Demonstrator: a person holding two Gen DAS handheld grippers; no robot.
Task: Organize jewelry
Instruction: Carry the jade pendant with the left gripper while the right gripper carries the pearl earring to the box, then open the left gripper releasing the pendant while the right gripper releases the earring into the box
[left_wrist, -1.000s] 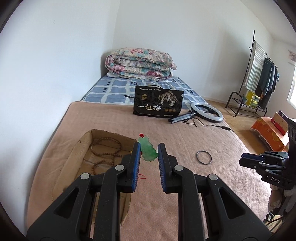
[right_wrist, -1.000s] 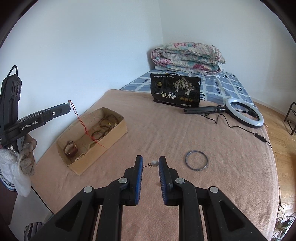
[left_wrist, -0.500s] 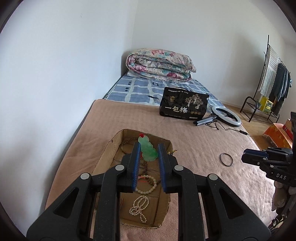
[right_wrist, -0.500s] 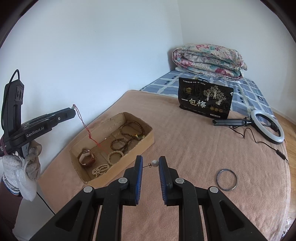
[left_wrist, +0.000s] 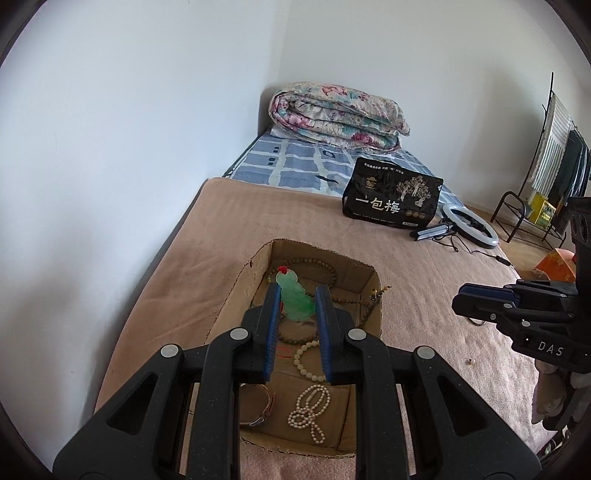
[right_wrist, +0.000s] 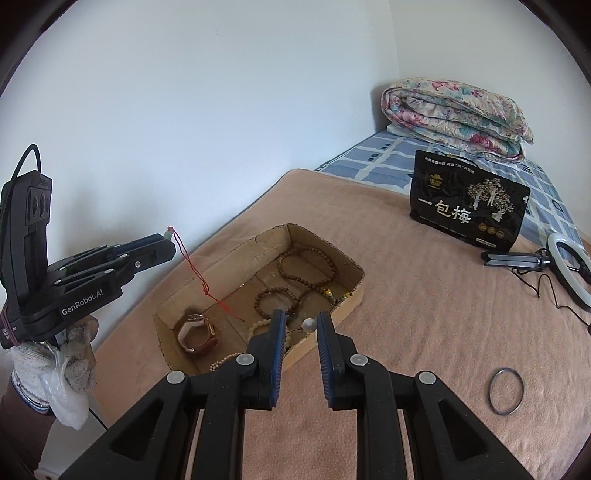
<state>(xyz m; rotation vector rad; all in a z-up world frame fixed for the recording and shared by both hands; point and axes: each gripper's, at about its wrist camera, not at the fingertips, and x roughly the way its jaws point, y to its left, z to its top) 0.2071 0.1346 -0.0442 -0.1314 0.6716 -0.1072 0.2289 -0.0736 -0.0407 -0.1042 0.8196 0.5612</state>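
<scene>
My left gripper (left_wrist: 295, 295) is shut on a green jade pendant (left_wrist: 295, 301) and hovers over an open cardboard box (left_wrist: 321, 252). The pendant's red cord (right_wrist: 192, 267) hangs from the left gripper (right_wrist: 164, 248) into the box (right_wrist: 236, 254). In the box lie wooden bead strings (right_wrist: 306, 266), a pearl necklace (left_wrist: 308, 410) and a brown-strapped watch (right_wrist: 195, 332). My right gripper (right_wrist: 301, 322) is shut on a small pearl earring (right_wrist: 308, 325) above the box's near wall. A dark bangle (right_wrist: 506, 391) lies on the tan blanket to the right.
A black snack bag (right_wrist: 469, 206), a ring light with tripod (right_wrist: 569, 269) and a folded floral quilt (left_wrist: 332, 114) sit farther back on the bed. The wall runs along the left. A clothes rack (left_wrist: 546, 166) stands at the far right. A gloved hand (right_wrist: 70, 362) holds the left gripper.
Both grippers have swung left toward the box. The left one now hangs over its inside with the pendant; the right one has reached its near wall, leaving the bangle behind on the right.
</scene>
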